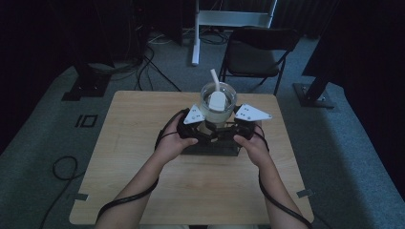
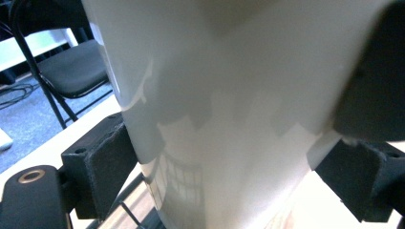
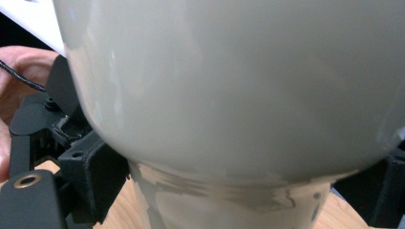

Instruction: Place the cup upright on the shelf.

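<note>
Left gripper [image 1: 206, 125]: its black jaws sit on either side of the pale translucent plastic cup [image 1: 218, 102], pressed against its wall in the left gripper view, so it is closed on the cup.
Right gripper [image 1: 228, 127]: its jaws flank the same cup's lower, narrower part [image 3: 229, 200]; the near jaw touches the wall, and the grip looks closed on it.
Cup: upright, towards the far edge of the light wooden tabletop [image 1: 143, 143], about midway between its left and right edges, above a black wire rack [image 1: 210, 148].
Contents: a white straw [image 1: 215, 78] leans out of the rim towards the far left; a white lump sits inside.
Hands: both grippers meet from opposite sides at the cup's near face.
</note>
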`<action>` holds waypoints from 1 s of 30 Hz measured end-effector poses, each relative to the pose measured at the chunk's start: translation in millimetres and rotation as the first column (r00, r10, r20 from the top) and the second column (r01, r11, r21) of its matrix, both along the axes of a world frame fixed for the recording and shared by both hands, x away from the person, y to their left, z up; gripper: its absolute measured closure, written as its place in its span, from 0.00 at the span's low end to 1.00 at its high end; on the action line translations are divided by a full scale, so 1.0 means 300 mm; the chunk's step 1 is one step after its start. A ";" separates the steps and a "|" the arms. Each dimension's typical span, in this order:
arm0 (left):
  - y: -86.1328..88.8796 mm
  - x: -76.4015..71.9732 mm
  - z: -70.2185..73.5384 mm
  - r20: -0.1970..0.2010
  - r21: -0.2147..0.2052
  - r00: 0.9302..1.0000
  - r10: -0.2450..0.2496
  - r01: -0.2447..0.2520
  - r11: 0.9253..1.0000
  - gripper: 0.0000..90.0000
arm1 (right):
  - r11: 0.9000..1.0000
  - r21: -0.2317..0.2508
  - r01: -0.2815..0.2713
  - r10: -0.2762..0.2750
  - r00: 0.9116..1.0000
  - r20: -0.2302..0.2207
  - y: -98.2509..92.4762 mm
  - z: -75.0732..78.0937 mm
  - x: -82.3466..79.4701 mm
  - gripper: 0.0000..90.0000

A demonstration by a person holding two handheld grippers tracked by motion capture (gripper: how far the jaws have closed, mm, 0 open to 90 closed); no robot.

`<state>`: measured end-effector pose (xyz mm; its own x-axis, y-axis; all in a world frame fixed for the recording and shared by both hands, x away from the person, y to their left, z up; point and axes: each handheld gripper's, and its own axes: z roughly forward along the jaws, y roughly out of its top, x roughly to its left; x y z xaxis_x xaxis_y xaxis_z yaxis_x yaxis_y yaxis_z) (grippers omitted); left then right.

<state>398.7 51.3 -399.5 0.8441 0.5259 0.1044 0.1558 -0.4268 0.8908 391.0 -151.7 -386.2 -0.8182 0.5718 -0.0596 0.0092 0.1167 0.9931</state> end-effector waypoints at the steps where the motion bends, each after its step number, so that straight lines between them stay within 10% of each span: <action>1: -0.001 0.006 0.001 -0.005 -0.002 1.000 0.001 -0.001 1.000 0.13 | 1.000 0.001 0.001 -0.001 1.000 -0.004 0.000 -0.001 0.006 0.10; 30: -0.007 0.130 -0.148 -0.128 -0.008 0.991 0.035 -0.037 0.999 0.12 | 0.999 -0.022 0.049 -0.051 0.991 -0.122 0.016 -0.157 0.136 0.10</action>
